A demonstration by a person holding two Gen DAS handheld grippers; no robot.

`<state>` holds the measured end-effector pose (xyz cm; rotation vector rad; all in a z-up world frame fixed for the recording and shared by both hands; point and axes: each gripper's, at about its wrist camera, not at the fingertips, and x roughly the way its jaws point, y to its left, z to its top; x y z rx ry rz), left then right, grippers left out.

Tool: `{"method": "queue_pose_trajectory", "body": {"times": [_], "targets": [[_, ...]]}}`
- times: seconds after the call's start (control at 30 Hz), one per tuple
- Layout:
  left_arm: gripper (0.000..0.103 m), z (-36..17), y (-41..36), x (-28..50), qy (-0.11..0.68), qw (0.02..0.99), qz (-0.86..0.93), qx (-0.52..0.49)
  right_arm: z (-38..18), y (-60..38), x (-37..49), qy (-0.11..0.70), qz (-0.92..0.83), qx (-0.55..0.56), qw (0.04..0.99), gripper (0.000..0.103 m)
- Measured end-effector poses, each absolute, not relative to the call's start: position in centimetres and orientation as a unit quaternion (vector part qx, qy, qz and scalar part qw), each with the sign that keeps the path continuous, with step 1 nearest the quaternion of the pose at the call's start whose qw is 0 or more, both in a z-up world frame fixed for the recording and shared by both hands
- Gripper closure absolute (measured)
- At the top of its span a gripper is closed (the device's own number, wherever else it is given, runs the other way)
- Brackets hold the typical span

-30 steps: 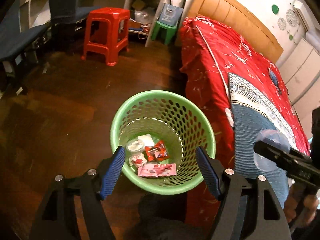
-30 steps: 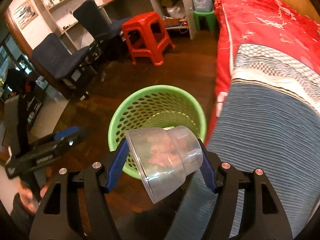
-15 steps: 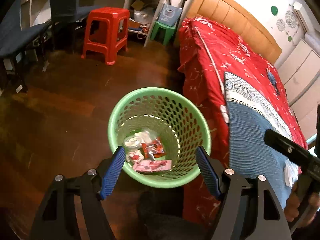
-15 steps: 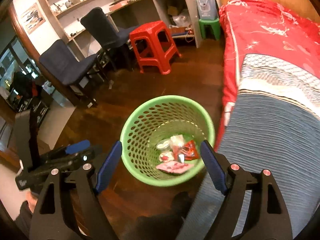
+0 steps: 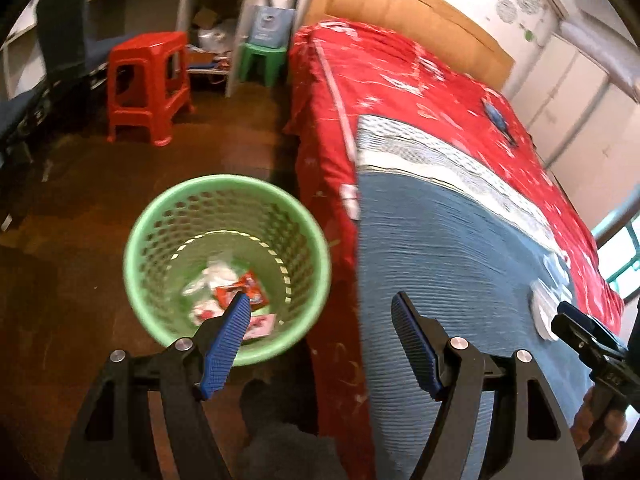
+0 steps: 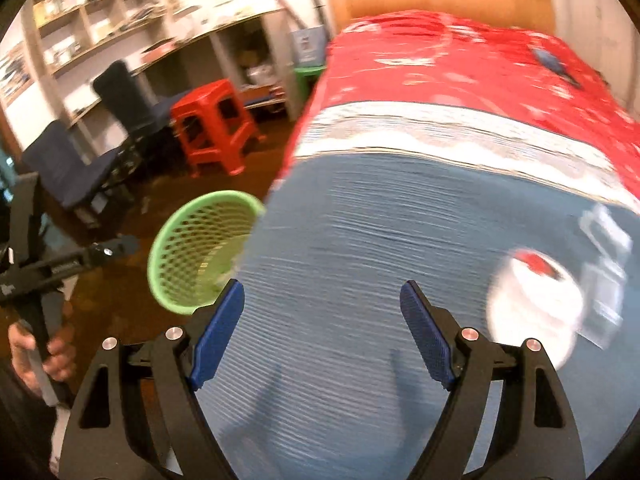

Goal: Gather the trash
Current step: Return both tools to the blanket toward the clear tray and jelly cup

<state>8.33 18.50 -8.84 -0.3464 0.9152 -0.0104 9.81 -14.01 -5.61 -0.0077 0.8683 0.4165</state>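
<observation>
A green perforated basket (image 5: 168, 216) stands on the dark wood floor beside the bed, with wrappers and a clear cup (image 5: 224, 284) lying in its bottom. My left gripper (image 5: 320, 312) is open and empty, hanging over the basket's right rim and the bed's edge. My right gripper (image 6: 320, 300) is open and empty above the blue blanket (image 6: 360, 240). To its right on the blanket lie a white round container with a red patch (image 6: 532, 304) and a clear plastic piece (image 6: 604, 248), both blurred. The basket (image 6: 192, 252) shows at its left.
The bed with a red cover (image 5: 420, 80) fills the right side. A red stool (image 5: 148, 84), a small green stool (image 5: 264, 60), dark chairs (image 6: 120, 120) and shelving (image 6: 100, 20) stand beyond the basket. A hand holds the other gripper's handle (image 6: 36, 344).
The right gripper opened and dropped the clear cup into the basket, then swung right over the blue blanket. The left gripper shifted right toward the bed, still open.
</observation>
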Motion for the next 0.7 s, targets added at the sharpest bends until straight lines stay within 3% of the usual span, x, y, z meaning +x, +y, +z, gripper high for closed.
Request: {"method": "queue_pose_trajectory", "body": {"times": [0.4, 0.7], "targets": [[0.023, -7.1, 10.9, 10.1, 0.442, 0.884, -0.069, -0.135, -6.5, -29.4, 10.2, 0.418, 0.030, 0.070, 0.905, 0.023], [0.022, -6.2, 7.3, 11.4, 0.443, 0.884, -0.096, -0.112, -9.2, -33.5, 13.6, 0.454, -0.021, 0.107, 0.884, 0.027]]}}
